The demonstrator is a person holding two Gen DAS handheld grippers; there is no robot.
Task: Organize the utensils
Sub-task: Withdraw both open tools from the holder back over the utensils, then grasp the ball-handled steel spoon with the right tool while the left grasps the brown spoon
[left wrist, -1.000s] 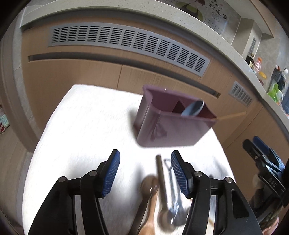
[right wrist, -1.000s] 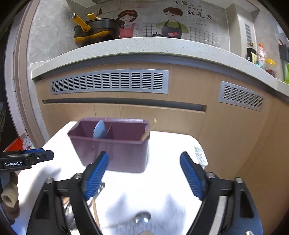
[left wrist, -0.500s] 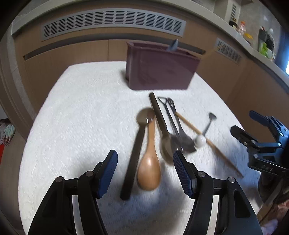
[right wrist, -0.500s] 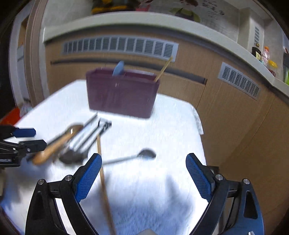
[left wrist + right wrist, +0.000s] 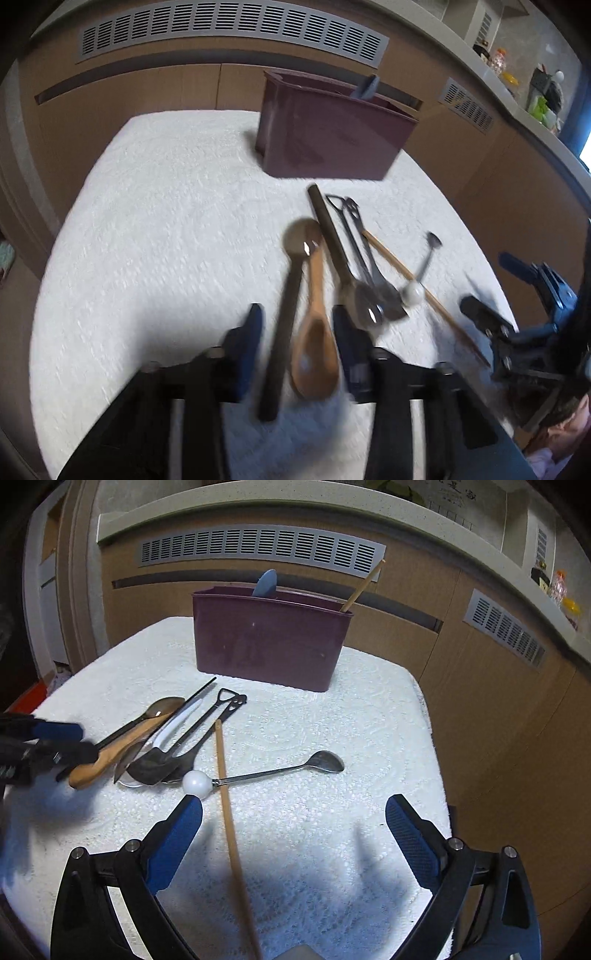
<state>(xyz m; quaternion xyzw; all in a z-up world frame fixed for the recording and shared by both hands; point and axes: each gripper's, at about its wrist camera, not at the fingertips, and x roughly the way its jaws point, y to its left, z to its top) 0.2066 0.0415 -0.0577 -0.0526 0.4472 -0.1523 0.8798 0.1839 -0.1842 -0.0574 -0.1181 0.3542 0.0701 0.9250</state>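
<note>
Over a white-covered desk (image 5: pixel 332 716), the left tool (image 5: pixel 295 332) has just been narrowing its blue pads around two utensils at once: the bowl of a wooden spoon (image 5: pixel 316 343) and the handle of a dark long-handled spoon (image 5: pixel 280 332) both lie between the jaws, though blur hides whether the pads yet press on either, so no grip can be confirmed. Both utensils run lengthwise away from this tool toward the maroon utensil holder (image 5: pixel 269 642) at the far edge of the desk, so the jaws straddle them across their long axes. Just to the holder's near side, a cluster of metal utensils (image 5: pixel 362 273) lies beside the wooden spoon, pointing the same way. The right tool (image 5: pixel 293 834) has just been spreading and now stands wide apart, empty, above a single wooden chopstick (image 5: pixel 231 827) whose length runs from under the tool toward the holder. A ball-ended metal spoon (image 5: pixel 273 773) crosses that chopstick. The holder already carries a blue spoon (image 5: pixel 266 583) and another chopstick (image 5: pixel 364 585). The left hand is judged nearer the wooden spoon, the right nearer the chopstick.
</note>
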